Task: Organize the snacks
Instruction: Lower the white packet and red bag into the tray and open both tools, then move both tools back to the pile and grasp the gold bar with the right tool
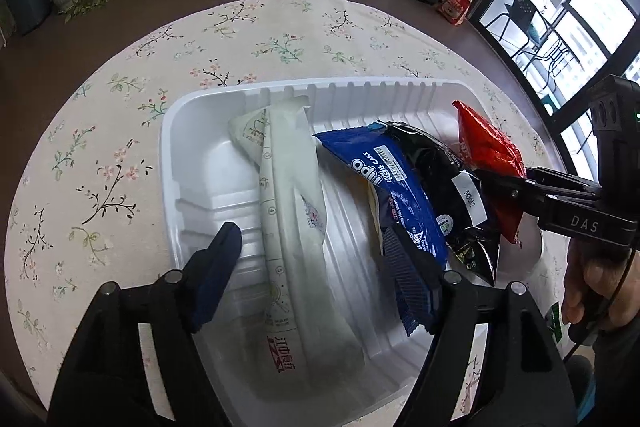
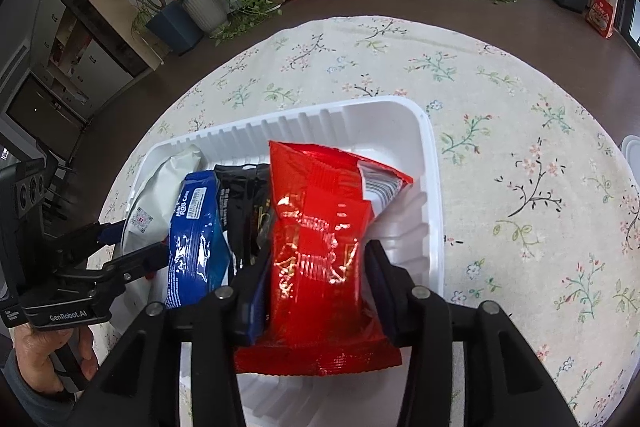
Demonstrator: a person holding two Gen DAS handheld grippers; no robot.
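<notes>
L gripper reaches fwd, jaws spread wide, fingers apart w/ nothing pinched btwn them. R gripper comes in from the right side, jaws pressed on both sides of a red pack, gripping it. Hand holds R handle.

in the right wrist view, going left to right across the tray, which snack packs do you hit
white packet → blue roll cake pack → black packet → red packet, which the right gripper holds, all in the white tray.
</notes>
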